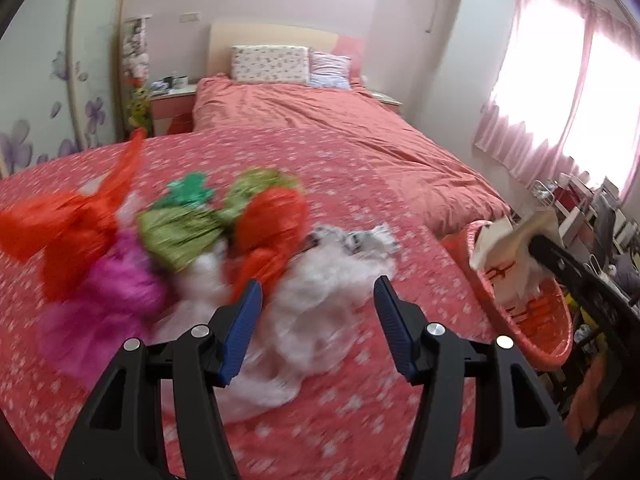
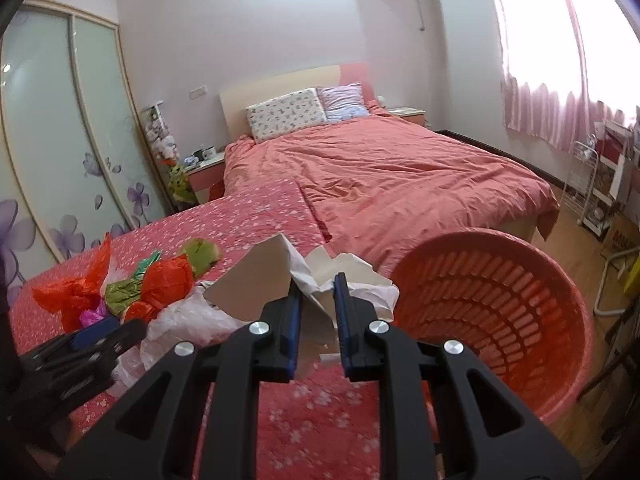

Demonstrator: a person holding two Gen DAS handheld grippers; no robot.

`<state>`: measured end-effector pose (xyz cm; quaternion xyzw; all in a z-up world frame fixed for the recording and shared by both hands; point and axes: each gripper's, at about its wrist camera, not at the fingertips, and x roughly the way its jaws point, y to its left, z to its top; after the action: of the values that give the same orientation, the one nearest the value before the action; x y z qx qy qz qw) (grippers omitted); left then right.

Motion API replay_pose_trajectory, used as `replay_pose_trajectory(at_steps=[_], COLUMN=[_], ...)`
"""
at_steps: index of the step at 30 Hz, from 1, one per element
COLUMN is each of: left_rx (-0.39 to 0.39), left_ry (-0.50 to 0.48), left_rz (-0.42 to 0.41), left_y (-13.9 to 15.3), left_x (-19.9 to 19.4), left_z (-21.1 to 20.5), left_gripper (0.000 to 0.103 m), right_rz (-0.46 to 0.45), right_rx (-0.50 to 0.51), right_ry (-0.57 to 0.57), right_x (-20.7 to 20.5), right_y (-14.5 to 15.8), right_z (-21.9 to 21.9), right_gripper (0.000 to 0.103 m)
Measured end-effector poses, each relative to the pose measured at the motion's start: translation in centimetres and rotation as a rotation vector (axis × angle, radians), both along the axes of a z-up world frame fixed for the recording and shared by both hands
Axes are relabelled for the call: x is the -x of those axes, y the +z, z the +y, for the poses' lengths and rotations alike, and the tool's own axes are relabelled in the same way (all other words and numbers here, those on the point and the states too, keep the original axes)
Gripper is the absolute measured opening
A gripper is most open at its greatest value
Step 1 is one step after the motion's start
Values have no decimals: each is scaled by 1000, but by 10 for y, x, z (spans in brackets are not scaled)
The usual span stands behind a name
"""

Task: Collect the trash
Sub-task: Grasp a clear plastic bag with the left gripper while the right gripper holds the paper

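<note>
A pile of crumpled trash lies on the pink flowered bedspread (image 1: 340,420): orange bags (image 1: 272,224), a green wrapper (image 1: 180,232), a magenta bag (image 1: 108,300) and clear white plastic (image 1: 316,300). My left gripper (image 1: 318,304) is open and empty, just above the white plastic. My right gripper (image 2: 318,300) is shut on crumpled white paper and cardboard (image 2: 280,276), held above the bed edge beside the orange basket (image 2: 500,300). In the left wrist view the paper (image 1: 504,256) hangs over the basket (image 1: 540,320).
The basket stands on the wooden floor (image 2: 576,240) at the bed's right side. A salmon duvet (image 2: 400,172) and pillows (image 2: 286,114) cover the far bed. A wardrobe (image 2: 60,140) is at left, with a nightstand (image 2: 204,172) beside it; cluttered shelves (image 2: 600,184) stand under the window.
</note>
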<state>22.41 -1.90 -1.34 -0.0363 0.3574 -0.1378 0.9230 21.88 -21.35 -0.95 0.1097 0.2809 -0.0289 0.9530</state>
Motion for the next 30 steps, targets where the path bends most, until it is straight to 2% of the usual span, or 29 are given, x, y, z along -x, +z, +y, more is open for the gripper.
replay_pose_trajectory(at_steps=[5, 12, 28, 29, 30], left_rx=[-52, -135, -181, -184, -195], left_ry=[-33, -43, -67, -68, -71], left_rz=[16, 42, 63, 61, 55], left_y=[-11, -26, -36, -37, -37], left_x=[-15, -25, -30, -29, -28], left_z=[-25, -39, -56, -58, -60], left_gripper=[53, 53, 57, 54, 46], right_rz=[11, 27, 22, 21, 21], right_rx=[-21, -44, -88, -91, -93], right_ry=[-21, -32, -45, -46, -48], right_x=[10, 13, 16, 17, 17], right_y=[-4, -13, -15, -14, -14], right_z=[-17, -28, -37, -38, -39], right_gripper=[17, 17, 17, 17, 17])
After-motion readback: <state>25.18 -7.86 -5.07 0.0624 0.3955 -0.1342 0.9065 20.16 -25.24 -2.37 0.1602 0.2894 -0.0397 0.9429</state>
